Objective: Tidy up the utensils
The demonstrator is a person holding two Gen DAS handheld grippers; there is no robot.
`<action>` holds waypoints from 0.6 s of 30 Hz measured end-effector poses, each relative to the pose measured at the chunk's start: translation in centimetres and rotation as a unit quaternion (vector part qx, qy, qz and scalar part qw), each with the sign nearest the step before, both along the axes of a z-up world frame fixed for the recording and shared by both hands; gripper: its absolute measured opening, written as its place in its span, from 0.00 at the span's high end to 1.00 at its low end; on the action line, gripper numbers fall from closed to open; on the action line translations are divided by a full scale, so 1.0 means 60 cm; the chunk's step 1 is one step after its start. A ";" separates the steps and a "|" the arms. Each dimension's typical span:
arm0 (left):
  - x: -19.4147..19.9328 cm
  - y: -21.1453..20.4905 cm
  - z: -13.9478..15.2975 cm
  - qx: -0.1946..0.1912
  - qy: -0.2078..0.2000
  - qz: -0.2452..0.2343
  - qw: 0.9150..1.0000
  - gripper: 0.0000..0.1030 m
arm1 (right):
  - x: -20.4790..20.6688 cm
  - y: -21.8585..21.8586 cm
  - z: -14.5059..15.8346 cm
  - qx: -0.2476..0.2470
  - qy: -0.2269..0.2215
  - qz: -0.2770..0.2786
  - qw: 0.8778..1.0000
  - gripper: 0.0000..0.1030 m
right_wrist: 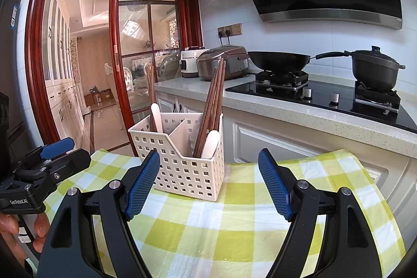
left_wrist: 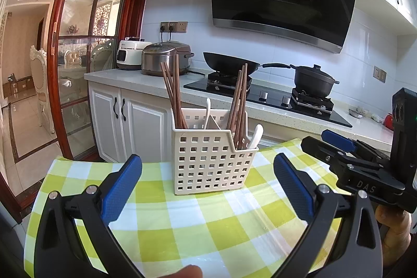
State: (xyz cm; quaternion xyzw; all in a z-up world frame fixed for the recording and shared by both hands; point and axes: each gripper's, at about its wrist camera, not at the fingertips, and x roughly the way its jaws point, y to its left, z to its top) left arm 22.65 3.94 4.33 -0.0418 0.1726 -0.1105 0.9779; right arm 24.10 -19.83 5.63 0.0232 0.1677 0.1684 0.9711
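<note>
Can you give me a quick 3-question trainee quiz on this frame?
1. True or false: the white caddy has a divider with chopsticks on both sides of it.
2. Multiple choice: what does the caddy stand on? A) the stove B) a green checked cloth C) the floor
3. Short answer: what state are the left claw and right claw in, and do they hold anything?

Key
1. True. Wooden chopsticks stand in one compartment and more in the other, each with a white spoon.
2. B.
3. Both open and empty, short of the caddy.
</note>
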 end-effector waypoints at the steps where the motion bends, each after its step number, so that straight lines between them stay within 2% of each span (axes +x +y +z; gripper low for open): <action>1: 0.000 0.000 0.000 0.000 0.000 0.000 1.000 0.05 | 0.001 0.001 -0.001 0.000 0.000 0.000 1.000 0.29; 18: -0.002 0.001 0.000 0.000 -0.002 -0.003 1.000 0.05 | 0.001 0.000 0.000 0.000 0.000 0.000 1.000 0.28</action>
